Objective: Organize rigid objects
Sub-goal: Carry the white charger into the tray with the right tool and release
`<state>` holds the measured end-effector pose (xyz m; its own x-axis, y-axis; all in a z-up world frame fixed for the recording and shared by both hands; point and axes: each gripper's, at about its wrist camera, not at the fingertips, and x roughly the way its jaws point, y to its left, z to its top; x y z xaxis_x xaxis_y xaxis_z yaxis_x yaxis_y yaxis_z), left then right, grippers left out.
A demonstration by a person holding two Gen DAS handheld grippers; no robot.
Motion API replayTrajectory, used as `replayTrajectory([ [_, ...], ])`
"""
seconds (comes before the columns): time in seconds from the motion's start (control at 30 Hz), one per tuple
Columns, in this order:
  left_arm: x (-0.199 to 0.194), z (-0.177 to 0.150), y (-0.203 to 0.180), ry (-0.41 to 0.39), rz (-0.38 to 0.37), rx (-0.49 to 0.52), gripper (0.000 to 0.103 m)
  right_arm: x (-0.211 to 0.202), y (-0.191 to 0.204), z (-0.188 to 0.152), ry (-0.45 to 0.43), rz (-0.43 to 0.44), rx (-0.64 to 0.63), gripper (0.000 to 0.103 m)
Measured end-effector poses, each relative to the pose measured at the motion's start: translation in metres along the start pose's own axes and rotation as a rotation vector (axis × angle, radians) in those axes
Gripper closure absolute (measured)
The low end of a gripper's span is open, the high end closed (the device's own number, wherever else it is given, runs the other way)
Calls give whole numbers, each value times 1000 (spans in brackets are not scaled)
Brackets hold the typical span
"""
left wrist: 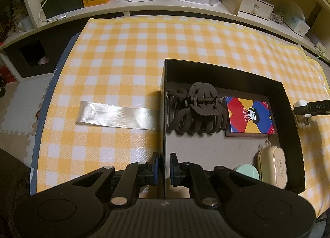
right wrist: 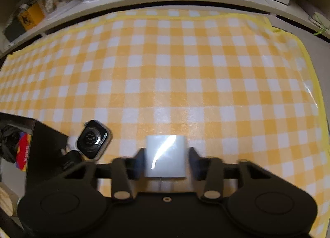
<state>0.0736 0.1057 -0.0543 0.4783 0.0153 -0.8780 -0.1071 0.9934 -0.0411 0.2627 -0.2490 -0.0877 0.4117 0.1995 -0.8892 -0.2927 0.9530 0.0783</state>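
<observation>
cloth (right wrist: 185, 77) in yellow check covered the counter, and on it sat the black box (left wrist: 288, 102), already holding a dark hair claw (left wrist: 196, 110), a bright card box (left wrist: 250, 117), a cream case (left wrist: 272, 168) and a mint disc (left wrist: 247, 173). the left hand-held gripper (left wrist: 164, 169) was closed on the box's near wall, steadying it. the right hand-held gripper (right wrist: 166, 158) gripped a white block (right wrist: 166, 156), probably a charger, just above the cloth and outside the box.

the glossy block could have slipped or twisted in the pads, since the grip sat low on its sides. carried across, it might have clipped the box wall or struck the watch (right wrist: 93, 139) lying just beside that wall.

only the left view showed the box's contents and the ribbon strip (left wrist: 117, 117) on the cloth beyond it. only the right view showed the watch and the block head-on.
</observation>
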Motion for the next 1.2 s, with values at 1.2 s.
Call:
replayTrajectory([
  [1.2, 4, -1, 4, 4, -13, -3, 92, -50, 225, -70, -43, 352, -1237, 60],
])
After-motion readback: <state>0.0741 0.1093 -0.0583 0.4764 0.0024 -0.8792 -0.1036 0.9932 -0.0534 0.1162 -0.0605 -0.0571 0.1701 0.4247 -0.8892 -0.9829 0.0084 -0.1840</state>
